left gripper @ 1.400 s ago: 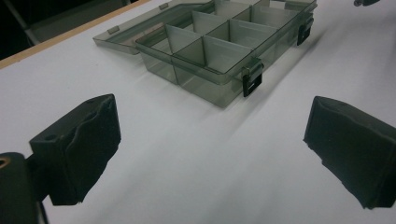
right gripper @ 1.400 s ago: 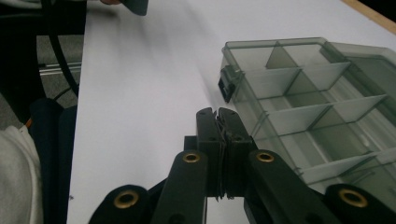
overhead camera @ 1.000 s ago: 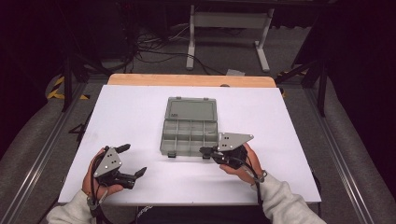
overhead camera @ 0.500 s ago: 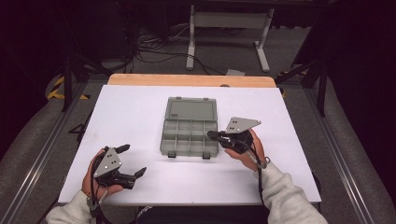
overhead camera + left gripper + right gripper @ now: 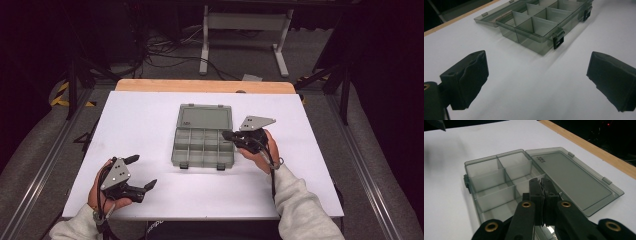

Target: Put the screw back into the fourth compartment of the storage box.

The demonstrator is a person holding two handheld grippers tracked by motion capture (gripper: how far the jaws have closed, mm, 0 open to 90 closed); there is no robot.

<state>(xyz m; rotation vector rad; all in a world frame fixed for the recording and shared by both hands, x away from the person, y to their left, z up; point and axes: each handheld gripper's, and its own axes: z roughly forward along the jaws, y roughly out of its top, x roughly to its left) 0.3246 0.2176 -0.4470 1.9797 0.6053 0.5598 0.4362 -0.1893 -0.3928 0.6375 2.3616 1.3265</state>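
Organizer box (image 5: 204,142) lid open | right tool (image 5: 226,135) closed over it, empty

A white table (image 5: 150,120) carries an open, seemingly empty compartment box (image 5: 204,135).

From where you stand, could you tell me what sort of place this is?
Probably a lab or recording workspace: a white-topped table with a wooden back edge, loose black cables on grey carpet, and a white metal stand behind.
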